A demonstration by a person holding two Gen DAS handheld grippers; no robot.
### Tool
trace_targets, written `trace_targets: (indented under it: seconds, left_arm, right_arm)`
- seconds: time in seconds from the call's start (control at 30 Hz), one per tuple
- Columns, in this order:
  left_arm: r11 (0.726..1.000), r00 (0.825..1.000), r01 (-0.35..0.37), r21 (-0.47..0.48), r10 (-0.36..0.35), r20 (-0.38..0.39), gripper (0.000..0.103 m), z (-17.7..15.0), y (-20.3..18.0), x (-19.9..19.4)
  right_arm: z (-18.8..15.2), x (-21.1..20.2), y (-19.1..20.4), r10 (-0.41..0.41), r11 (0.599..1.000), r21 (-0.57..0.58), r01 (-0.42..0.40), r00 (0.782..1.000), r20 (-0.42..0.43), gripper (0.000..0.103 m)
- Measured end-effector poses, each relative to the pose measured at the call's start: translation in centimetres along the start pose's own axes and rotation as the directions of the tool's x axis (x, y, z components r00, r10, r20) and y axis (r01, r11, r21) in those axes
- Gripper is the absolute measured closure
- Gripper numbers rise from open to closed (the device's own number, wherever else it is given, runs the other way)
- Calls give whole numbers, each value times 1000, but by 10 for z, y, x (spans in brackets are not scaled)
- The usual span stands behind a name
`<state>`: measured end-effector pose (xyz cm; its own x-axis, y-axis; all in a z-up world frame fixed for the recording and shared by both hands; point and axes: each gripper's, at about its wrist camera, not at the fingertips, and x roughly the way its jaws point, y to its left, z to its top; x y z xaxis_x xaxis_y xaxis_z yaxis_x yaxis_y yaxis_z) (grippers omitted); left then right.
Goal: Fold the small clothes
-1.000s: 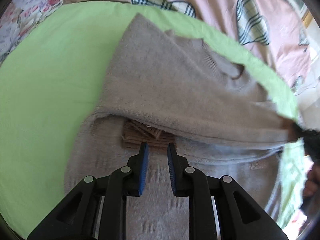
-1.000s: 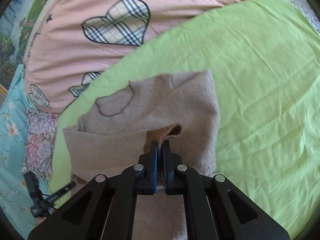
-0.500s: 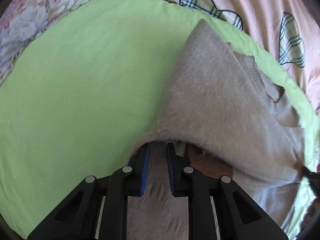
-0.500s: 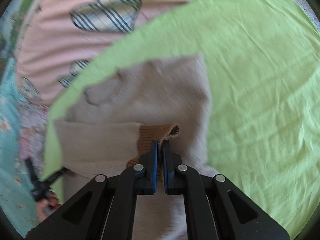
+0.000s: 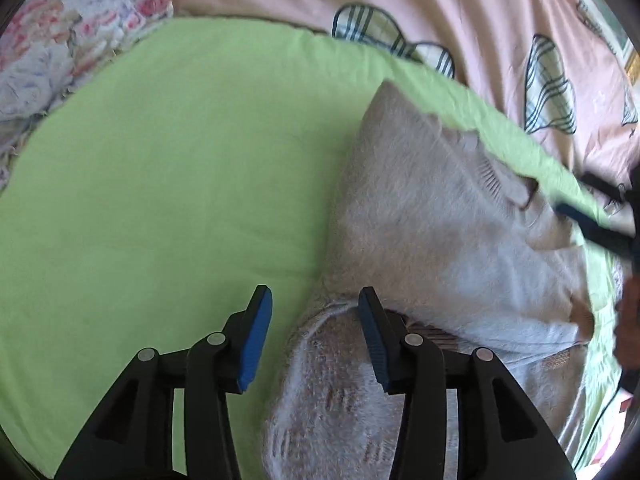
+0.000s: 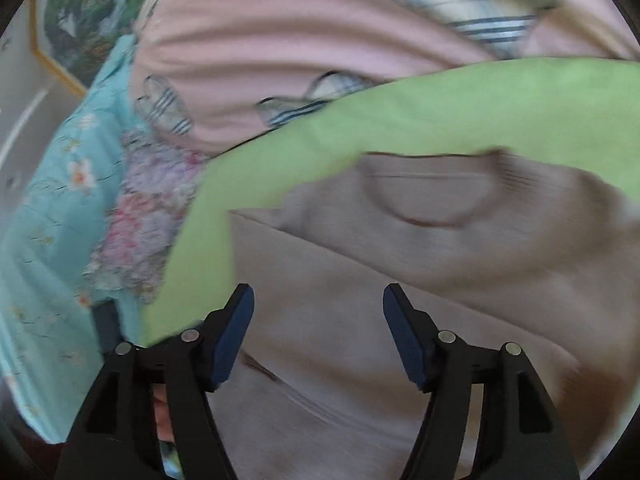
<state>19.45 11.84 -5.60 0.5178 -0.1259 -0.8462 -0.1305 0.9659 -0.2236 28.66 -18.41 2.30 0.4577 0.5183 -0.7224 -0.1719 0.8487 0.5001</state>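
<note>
Both the left tongs (image 5: 310, 336) and right tongs (image 6: 318, 334) gaped wide, holding nothing. The sweater (image 5: 432, 232) lay ahead-right of the left tongs, its folded edge just beside them, so they were likely nearer.

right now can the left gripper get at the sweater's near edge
Probably yes. The left gripper is open, with the sweater edge already between its fingers on the green sheet. Nothing lies in the way; the right gripper is open over the far side.

Green sheet (image 5: 160, 200) lies bare and flat left of the sweater (image 5: 432, 232): open passage there. Sweater's folded layers bulk up on the right (right gripper (image 5: 592, 220) crossing its far edge). Pink quilt (image 5: 400, 4) and floral bedding (image 5: 60, 40) border the far side.
</note>
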Motion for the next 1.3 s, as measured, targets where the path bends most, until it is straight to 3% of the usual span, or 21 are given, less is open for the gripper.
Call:
trace_targets:
  seconds: [0.13,0.23,0.33,0.43,0.57,0.67,0.77,0.97,1.07,1.17,1.3]
  left_arm:
    - [998,998,51,-31,-52,-35,57,-4,8,13]
    - [996,996,81,-40,-83,-44,56,-7,11,17]
    - [994,993,105,-42,-106,-44,55,-10,13,18]
    - [991,991,122,-49,-124,-47,55,-9,16,18]
    - [989,989,138,-59,-140,-49,55,-9,20,16]
    - [988,989,139,-63,-141,-40,55,-4,24,11]
    - [983,986,161,-88,-163,-17,54,7,34,4]
    - [964,973,227,-136,-231,-18,50,45,38,19]
    - [961,966,244,-130,-253,-58,50,61,30,42]
    - [973,972,216,-87,-222,-74,50,73,18,60]
    - [989,987,148,7,-148,-63,51,80,0,65]
  right_arm:
    - [41,78,15,39,999,-21,-43,986,-161,35]
    - [54,131,29,59,996,-46,-78,942,-332,34]
    - [55,163,47,99,988,-68,-137,911,-400,32]
    - [61,182,62,160,980,-54,-193,915,-371,31]
    - [70,196,64,305,952,65,-299,910,-281,31]
    - [67,195,61,311,950,98,-296,921,-233,31]
    - [59,170,52,297,954,97,-284,940,-169,31]
    - [42,80,12,64,998,-16,-66,995,-76,31]
    - [24,34,-20,-56,998,7,56,998,-17,31]
    - [-10,-25,-63,-212,975,84,208,976,41,32]
    - [-62,-92,-110,-399,904,202,378,913,79,34]
